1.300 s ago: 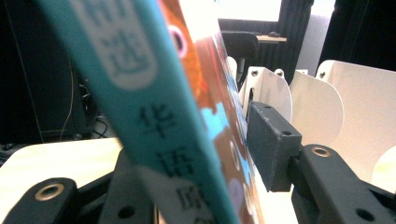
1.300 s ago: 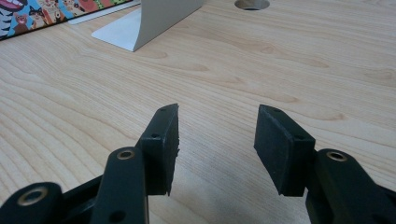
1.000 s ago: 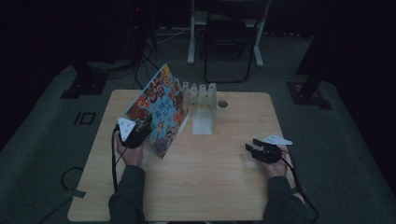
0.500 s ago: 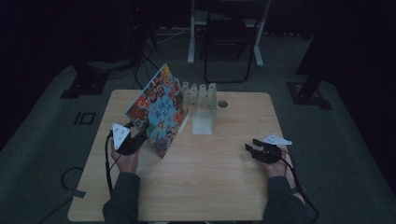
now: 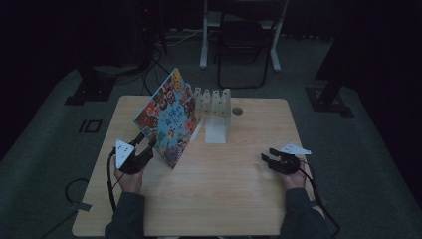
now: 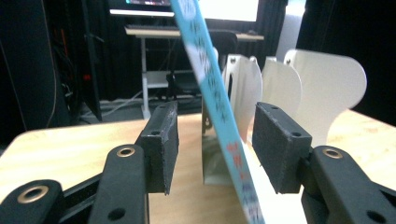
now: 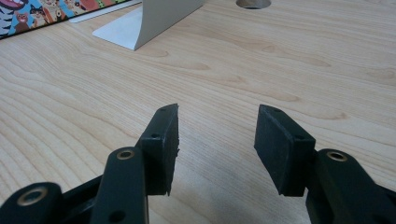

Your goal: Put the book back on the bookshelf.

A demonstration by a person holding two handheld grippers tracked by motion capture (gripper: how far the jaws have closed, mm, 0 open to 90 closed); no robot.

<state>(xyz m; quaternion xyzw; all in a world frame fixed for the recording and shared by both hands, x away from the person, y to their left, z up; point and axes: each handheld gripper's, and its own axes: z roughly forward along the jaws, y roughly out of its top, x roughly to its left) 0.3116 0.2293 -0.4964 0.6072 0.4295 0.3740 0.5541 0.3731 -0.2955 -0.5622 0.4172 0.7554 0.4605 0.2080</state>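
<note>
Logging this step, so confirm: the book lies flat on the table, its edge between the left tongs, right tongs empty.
Not flat: the book stands tilted, leaning on the rack, as the high view shows. Its edge is between the left tongs; the right tongs are empty.

tilted book point(image 6: 219, 107) between parted black jaws

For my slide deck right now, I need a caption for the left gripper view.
Open left tool straddling the tilted, blue-spined picture book before a white metal divider rack.
</note>
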